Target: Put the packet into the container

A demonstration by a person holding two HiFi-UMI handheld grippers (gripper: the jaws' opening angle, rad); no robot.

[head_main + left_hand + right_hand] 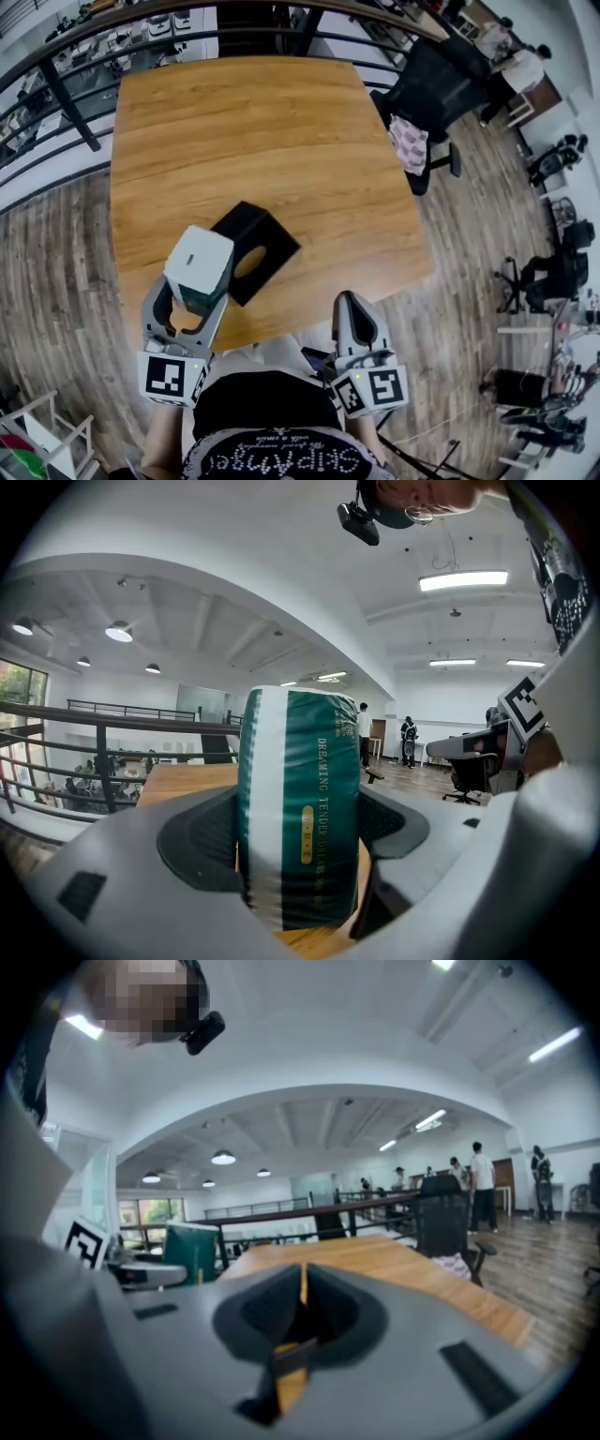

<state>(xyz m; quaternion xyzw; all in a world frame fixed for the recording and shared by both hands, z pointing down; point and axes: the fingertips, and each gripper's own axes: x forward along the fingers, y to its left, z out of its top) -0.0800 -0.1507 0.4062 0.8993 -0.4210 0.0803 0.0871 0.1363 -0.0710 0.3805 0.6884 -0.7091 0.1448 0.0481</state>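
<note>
Judging by how things lie, the job is roughly half done. On the wooden table the black container sits near the front edge, and the wood tone in its oval opening suggests nothing is inside yet. The green-and-white packet is already picked up and upright, but not yet delivered. It is pinched between the jaws of the left gripper, and the container lies just beside it at about two o'clock. What remains is the carry over the opening and the release. The right gripper idles at the table's edge with its jaws pressed together on nothing.
</note>
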